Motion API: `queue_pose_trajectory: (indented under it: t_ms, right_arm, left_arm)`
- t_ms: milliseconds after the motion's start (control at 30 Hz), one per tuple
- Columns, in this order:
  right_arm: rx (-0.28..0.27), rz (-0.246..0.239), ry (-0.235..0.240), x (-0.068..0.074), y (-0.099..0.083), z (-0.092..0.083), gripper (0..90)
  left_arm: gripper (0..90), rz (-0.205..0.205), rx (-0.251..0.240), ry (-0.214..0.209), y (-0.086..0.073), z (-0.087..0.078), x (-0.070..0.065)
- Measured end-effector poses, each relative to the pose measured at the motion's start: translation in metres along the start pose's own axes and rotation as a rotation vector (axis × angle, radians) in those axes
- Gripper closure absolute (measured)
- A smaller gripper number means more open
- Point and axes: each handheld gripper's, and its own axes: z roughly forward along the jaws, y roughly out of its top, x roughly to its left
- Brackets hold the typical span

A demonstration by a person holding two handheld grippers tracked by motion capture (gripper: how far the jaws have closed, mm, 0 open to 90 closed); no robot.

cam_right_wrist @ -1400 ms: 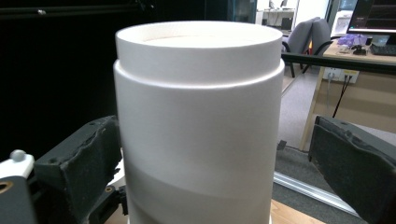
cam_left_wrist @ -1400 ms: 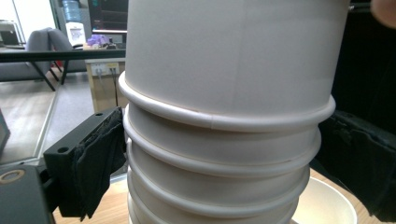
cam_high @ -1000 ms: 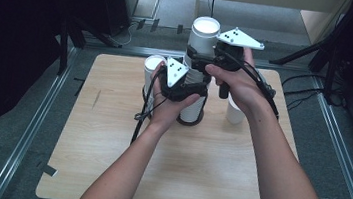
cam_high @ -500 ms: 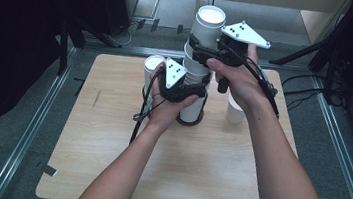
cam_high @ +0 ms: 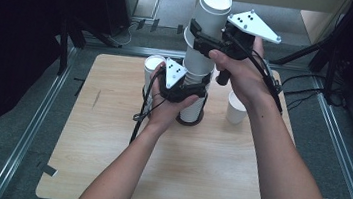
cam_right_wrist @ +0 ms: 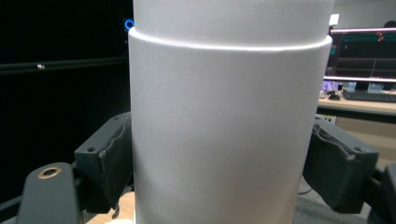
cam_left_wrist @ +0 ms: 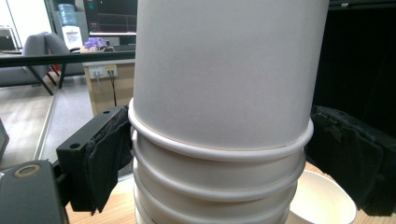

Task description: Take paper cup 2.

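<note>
I see matt white paper on the cup stack (cam_high: 196,89), its rolled rims smooth with a faint sheen; the lifted cups (cam_high: 208,30) look the same dull paper; my left gripper (cam_left_wrist: 219,154) has matt black plastic jaws faced with wrinkled, cloth-like pads; my right gripper (cam_right_wrist: 224,172) shows worn rubbery pads and a brass-coloured metal ring; the table (cam_high: 106,172) is pale wood with a smooth, low-gloss grain

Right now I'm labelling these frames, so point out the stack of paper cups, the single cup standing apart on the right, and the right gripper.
stack of paper cups (cam_high: 192,109), high view, side wall near the bottom.
single cup (cam_high: 236,111), high view, its outer wall.
right gripper (cam_high: 197,37), high view, midway between its fingertips.
</note>
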Motion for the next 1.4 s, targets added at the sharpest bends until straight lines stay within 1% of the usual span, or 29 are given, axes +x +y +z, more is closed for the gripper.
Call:
queue_pose_trajectory:
  t_ms: [167, 333, 533, 733, 833, 933, 967, 1000, 1033, 1133, 1233, 1400]
  right_arm:
    - [-0.028, 0.003, -0.006, 0.0, 0.009, -0.006, 17.6]
    - [-0.051, 0.007, -0.017, -0.003, 0.016, -0.012, 17.6]
    - [-0.08, 0.016, -0.034, -0.009, 0.025, -0.022, 17.5]
    - [-0.108, 0.029, -0.053, -0.016, 0.03, -0.036, 17.4]
    - [-0.116, 0.028, -0.062, -0.019, 0.029, -0.044, 17.4]
    - [-0.117, 0.015, -0.079, -0.023, 0.027, -0.051, 17.3]
    - [-0.116, 0.013, -0.084, -0.024, 0.026, -0.054, 17.3]
    - [-0.116, 0.01, -0.09, -0.026, 0.025, -0.056, 17.3]
    - [-0.116, -0.001, -0.101, -0.027, 0.024, -0.059, 17.3]
    - [-0.116, -0.028, -0.124, -0.031, 0.018, -0.066, 17.3]
    - [-0.107, -0.039, -0.137, -0.035, 0.011, -0.071, 17.3]
    - [-0.086, -0.087, -0.167, -0.038, -0.003, -0.077, 17.3]
  left_arm:
    - [7.8, -0.003, 0.001, -0.001, 0.0, 0.0, 0.0]
    - [7.7, -0.004, 0.005, 0.0, 0.001, 0.0, 0.0]
    - [7.7, 0.0, 0.011, 0.0, 0.001, 0.0, 0.0]
    - [7.0, -0.011, 0.011, 0.007, 0.003, 0.0, -0.001]
    - [7.0, 0.002, 0.007, 0.013, 0.003, -0.001, -0.001]
    - [5.6, -0.001, 0.004, 0.02, 0.005, -0.002, -0.002]
    - [4.9, -0.004, 0.0, 0.014, 0.005, -0.003, -0.001]
    - [4.6, -0.015, -0.004, 0.009, 0.006, -0.004, 0.0]
    - [4.6, -0.016, -0.005, 0.007, 0.007, -0.005, 0.0]
    - [3.2, -0.008, -0.005, -0.008, 0.009, -0.009, 0.0]
    - [3.2, 0.009, -0.011, -0.019, 0.012, -0.014, -0.002]
    - [2.3, 0.01, -0.023, -0.041, 0.017, -0.023, -0.003]
